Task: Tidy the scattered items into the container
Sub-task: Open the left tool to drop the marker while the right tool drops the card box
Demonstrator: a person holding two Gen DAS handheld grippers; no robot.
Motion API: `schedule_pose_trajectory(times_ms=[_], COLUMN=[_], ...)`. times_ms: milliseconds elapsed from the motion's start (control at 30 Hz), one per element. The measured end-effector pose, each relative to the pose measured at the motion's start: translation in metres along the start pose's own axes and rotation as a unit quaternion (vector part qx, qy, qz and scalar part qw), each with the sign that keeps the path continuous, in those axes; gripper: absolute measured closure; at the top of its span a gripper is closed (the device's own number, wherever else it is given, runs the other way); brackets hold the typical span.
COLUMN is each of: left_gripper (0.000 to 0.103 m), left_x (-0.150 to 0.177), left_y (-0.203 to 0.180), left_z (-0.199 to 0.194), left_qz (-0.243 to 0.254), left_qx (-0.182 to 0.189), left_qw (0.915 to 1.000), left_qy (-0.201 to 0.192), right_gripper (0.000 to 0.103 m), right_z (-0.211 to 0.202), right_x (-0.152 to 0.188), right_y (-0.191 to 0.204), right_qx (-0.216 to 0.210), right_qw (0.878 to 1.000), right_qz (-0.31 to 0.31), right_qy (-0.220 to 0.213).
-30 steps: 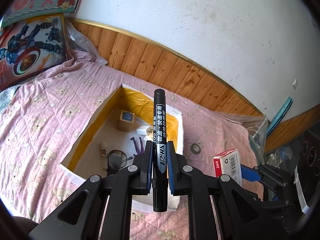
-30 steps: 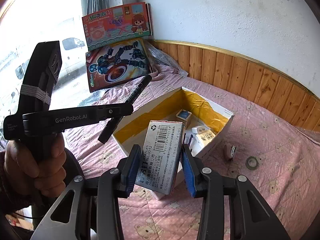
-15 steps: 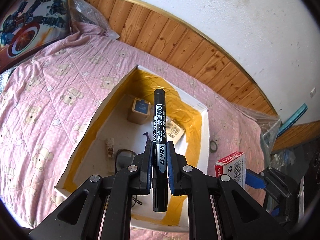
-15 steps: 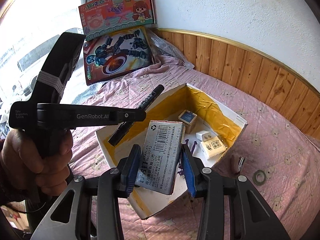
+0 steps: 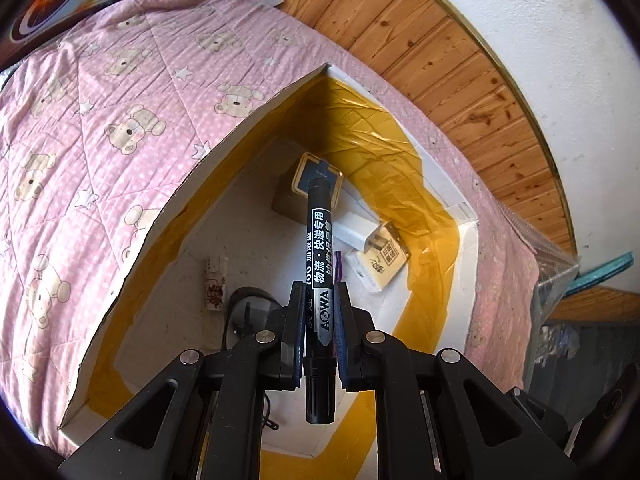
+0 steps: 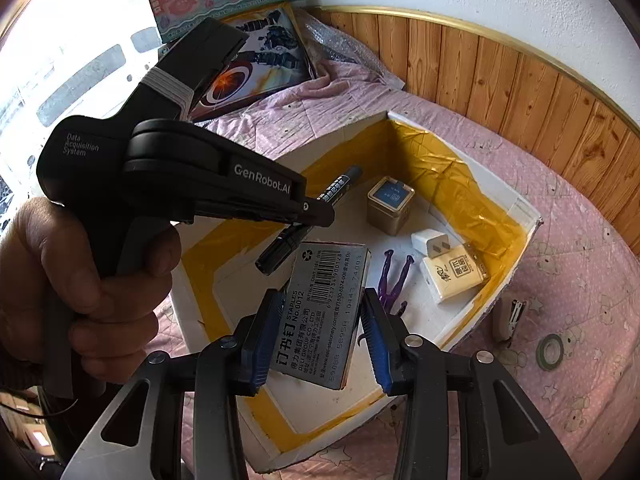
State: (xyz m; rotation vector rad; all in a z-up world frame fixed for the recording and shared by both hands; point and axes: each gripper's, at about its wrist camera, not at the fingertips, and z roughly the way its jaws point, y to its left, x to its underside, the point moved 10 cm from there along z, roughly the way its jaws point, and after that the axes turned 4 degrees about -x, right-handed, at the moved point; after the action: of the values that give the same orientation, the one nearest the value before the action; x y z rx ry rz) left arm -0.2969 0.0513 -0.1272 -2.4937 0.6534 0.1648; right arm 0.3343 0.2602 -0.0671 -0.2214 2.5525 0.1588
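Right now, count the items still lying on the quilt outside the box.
2: a stapler beside the box's near right corner, and a tape roll just right of it. More may be hidden behind the grippers or past the picture's edge.

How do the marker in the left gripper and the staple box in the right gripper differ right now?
The black marker is a slim round pen; the staple box is a flat grey rectangular carton with a barcode. The left gripper is pinched nearly closed on the marker, while the right gripper stands much wider on the staple box. The marker's text is white on black; the staple box's is dark on grey. Both hang above the open white container, not yet released.
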Motion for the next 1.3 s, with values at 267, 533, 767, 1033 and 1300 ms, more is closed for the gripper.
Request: schedule_pose_trajectory(times_ms=[267,533,767,1033,1300], left_gripper=[0.09,0.09,0.083,0.072,0.072], left_x=[-0.016,-0.023,-0.031,-0.033,-0.023], left_y=[0.004,0.012,0.013,0.008,0.002], left_z=[0.032,0.055,0.063,0.055,0.032], left_qz=[-0.021,-0.025,-0.021,-0.011,0.014], left_qx=[-0.021,-0.047,-0.053,-0.048,-0.051], left_qw=[0.9993,0.9979,0.9976,0.9982,0.9984], left_qy=[0.022,0.036,0.039,0.034,0.021], right_gripper=[0.061,0.061,0.06,0.06,0.06], right_z=[0.027,0.044,0.05,0.049,0.032], right_x=[0.017,0.023,0.025,0.027,0.029], right_y=[-0.002,0.001,0.005,0.009,0.022], right_qx=[-0.021,-0.018,-0.014,-0.02,-0.033], right_qw=[0.999,0.995,0.993,0.993,0.995], right_qz=[-0.017,-0.061,-0.083,-0.08,-0.076], right_qy=[0.045,0.07,0.08,0.078,0.06])
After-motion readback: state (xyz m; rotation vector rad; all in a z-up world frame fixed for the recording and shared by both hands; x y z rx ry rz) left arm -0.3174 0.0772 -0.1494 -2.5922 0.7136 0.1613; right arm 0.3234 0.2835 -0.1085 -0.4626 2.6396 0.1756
